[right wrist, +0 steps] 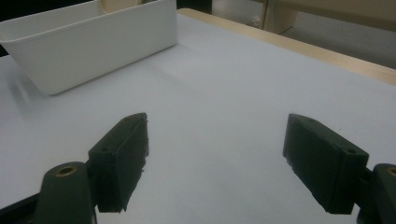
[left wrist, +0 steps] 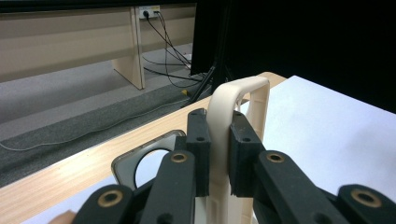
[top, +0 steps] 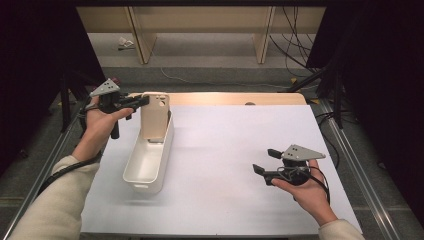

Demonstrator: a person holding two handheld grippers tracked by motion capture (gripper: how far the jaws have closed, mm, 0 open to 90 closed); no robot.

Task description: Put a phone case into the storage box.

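A beige phone case (top: 155, 116) stands upright at the far end of a long white bin (top: 141, 170) on the left of the table. My left gripper (top: 145, 101) comes in level from the left and is shut on the case's upper edge. In the left gripper view the case (left wrist: 239, 89) runs up between the two pads, and my left gripper (left wrist: 218, 142) clamps its thin side. Near the table's front right, my right gripper (top: 264, 161) hovers open with nothing between its fingers. The right gripper view shows my right gripper (right wrist: 215, 158) wide apart over bare white surface, the bin (right wrist: 93, 42) farther off.
A white sheet (top: 240, 140) covers the wooden table (top: 225, 98). Below the left jaw a flat grey-rimmed piece with a round opening (left wrist: 149, 163) shows. Table legs and cables stand on the floor beyond, and dark panels flank both sides.
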